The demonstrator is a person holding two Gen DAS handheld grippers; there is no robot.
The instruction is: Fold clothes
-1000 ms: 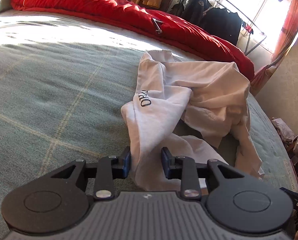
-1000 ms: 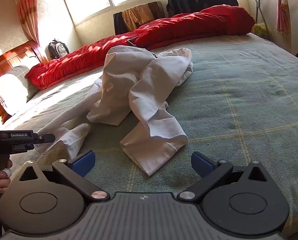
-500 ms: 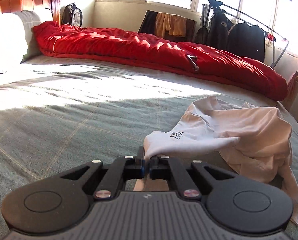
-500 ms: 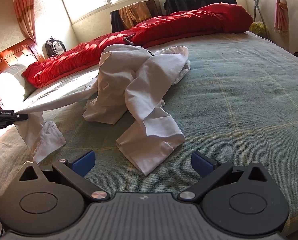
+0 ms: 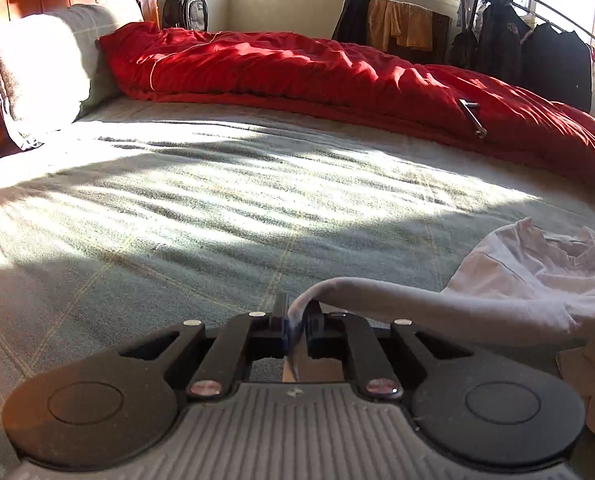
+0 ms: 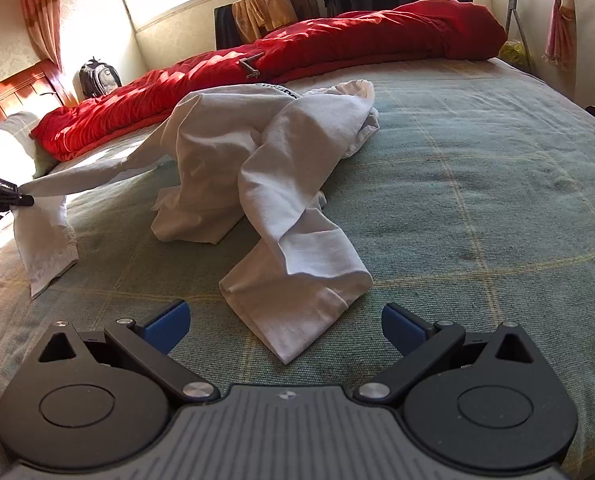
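Garment: a white long-sleeved top (image 6: 225,148), crumpled in a heap near the middle of the bed, one sleeve stretched out to the left, the other (image 6: 297,280) lying twisted toward the near edge.
Feel: looks like light, soft cotton; limp, holds no shape, likely to drag and bunch when pulled rather than slide clean.
Where to hold: my guess is cuffs, shoulder seams or hem corners, where doubled cloth gives the pads something to bite; a pinch mid-panel would only lift a fold.
Left gripper (image 5: 297,320): pinching the stretched sleeve near its cuff, cloth between the pads, the jaws easing open a little; the cuff end (image 6: 45,248) hangs below it.
Right gripper (image 6: 285,320): spread wide, holding nothing, poised just over the near sleeve's cuff.
Bed (image 6: 477,200): grey-green checked blanket, slightly rough, probably grips the cloth; broad free area to the left.
Further out: red quilt (image 5: 317,72) bundled along the far side, pillow (image 5: 37,64) by a wooden headboard.
Room: sunlit windows, dark clothes on a rack (image 5: 537,52), backpack (image 5: 189,8) in the corner.
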